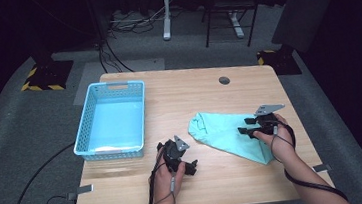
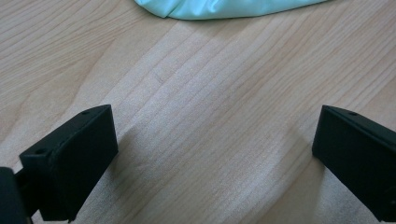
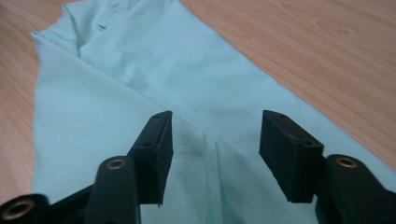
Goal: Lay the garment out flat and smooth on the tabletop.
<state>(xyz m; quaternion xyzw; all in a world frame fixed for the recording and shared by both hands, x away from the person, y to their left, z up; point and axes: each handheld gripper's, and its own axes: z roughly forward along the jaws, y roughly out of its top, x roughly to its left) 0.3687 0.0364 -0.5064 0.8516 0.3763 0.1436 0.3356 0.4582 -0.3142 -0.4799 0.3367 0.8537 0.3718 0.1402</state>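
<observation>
A mint-green cloth lies folded in a long wedge on the right half of the wooden table. My right gripper rests low over the cloth's right part, pointing left along it. In the right gripper view its jaws stand apart with a stitched fold of the cloth lying between them, and the pads do not press it. My left gripper sits near the front middle of the table. Its jaws are spread wide over bare wood, with the cloth's edge a short way ahead.
A light-blue plastic basket stands at the table's left, with nothing in it. A small round cable hole sits near the back edge. Cables trail from both grippers off the front edge. Chairs and stands are on the floor behind.
</observation>
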